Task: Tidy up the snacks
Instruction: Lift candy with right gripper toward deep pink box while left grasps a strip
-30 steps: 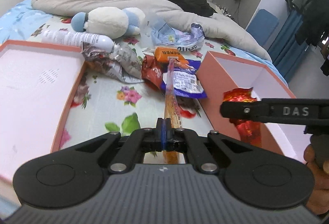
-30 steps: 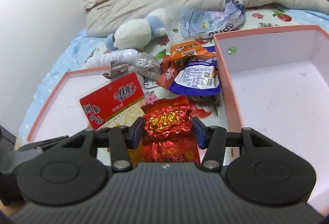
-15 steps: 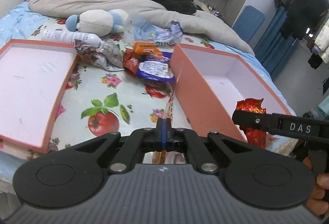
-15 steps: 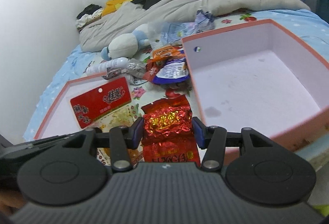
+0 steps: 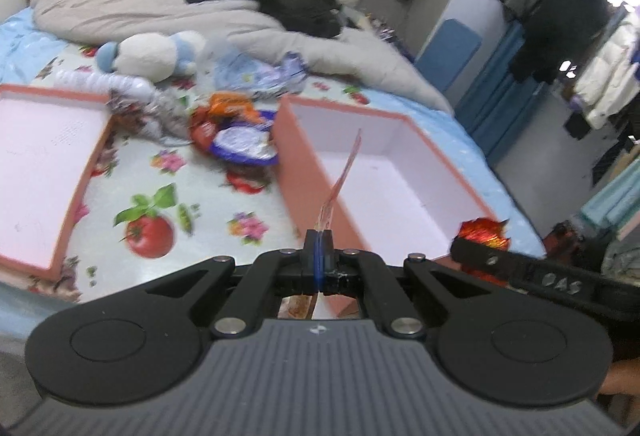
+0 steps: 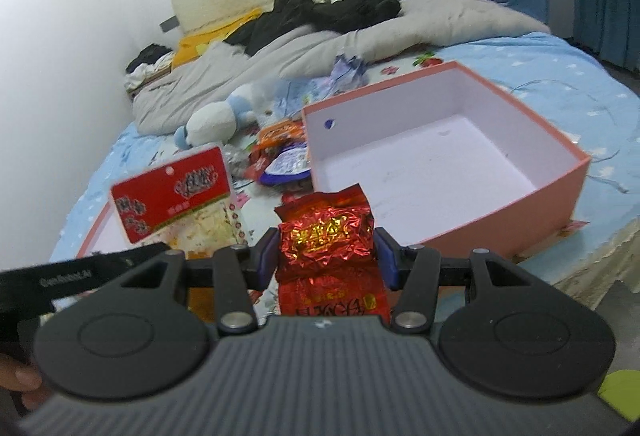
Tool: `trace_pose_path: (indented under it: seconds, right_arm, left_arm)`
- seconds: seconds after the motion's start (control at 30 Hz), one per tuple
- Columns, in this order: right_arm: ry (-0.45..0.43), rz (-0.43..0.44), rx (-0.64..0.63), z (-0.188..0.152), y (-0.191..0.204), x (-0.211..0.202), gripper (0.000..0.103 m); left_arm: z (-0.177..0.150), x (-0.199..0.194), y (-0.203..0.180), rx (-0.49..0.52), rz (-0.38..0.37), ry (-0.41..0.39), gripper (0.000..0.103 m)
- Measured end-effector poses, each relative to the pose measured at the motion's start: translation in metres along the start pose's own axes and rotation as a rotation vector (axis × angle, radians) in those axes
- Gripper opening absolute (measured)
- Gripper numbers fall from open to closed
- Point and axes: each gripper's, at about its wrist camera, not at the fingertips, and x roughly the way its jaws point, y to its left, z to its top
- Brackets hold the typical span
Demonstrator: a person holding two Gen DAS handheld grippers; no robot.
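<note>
While clamped flat between the blue pads [image 6: 267,263] of the right gripper [image 6: 326,260], the crinkled red foil packet [image 6: 326,236] is sticking up and forward past the fingertips, hanging in the air over the near edge of the bed [image 6: 560,76], just short of the deep pink box [image 6: 560,196]. Pinched edge-on in the fully closed left gripper [image 5: 319,250], the flat red-topped snack bag [image 6: 172,192] is standing up over the near wall of that same box, seen from the left wrist as a thin sliver [image 5: 340,184]. Lying loose between the deep box and the shallow pink lid [image 5: 72,196]: a heap of snack packets [image 5: 236,132]. Resting beyond them, against the grey duvet [image 5: 140,8]: a white and blue plush toy [image 5: 152,56]
</note>
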Motion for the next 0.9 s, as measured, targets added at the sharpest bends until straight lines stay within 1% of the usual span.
trace_pose_path:
  seconds: [0.17, 0.27, 0.4, 0.57, 0.7, 0.8, 0.87, 0.9]
  right_arm:
    - [-0.025, -0.018, -0.001, 0.009, -0.011, 0.001, 0.053]
    - [-0.035, -0.03, 0.008, 0.018, -0.02, 0.007, 0.053]
    - [-0.05, -0.055, 0.018, 0.031, -0.036, 0.015, 0.053]
    - [-0.063, -0.094, 0.015, 0.048, -0.054, 0.03, 0.053]
    - [-0.049, -0.129, 0.013, 0.061, -0.07, 0.054, 0.053]
    - [-0.025, -0.153, 0.01, 0.069, -0.081, 0.074, 0.053]
    - [0.01, -0.147, 0.007, 0.073, -0.086, 0.089, 0.054]
    - [0.026, -0.145, 0.015, 0.075, -0.09, 0.098, 0.054]
  left_arm:
    - [0.019, 0.003, -0.027, 0.037, -0.064, -0.012, 0.0]
    - [0.034, 0.013, -0.04, 0.071, -0.087, -0.012, 0.0]
    - [0.053, 0.037, -0.058, 0.11, -0.113, -0.004, 0.0]
    - [0.078, 0.082, -0.076, 0.139, -0.137, 0.017, 0.0]
    - [0.096, 0.125, -0.087, 0.165, -0.141, 0.041, 0.0]
    - [0.107, 0.16, -0.091, 0.179, -0.138, 0.075, 0.0]
    - [0.112, 0.184, -0.091, 0.196, -0.143, 0.113, 0.0]
    - [0.117, 0.197, -0.091, 0.198, -0.131, 0.134, 0.0]
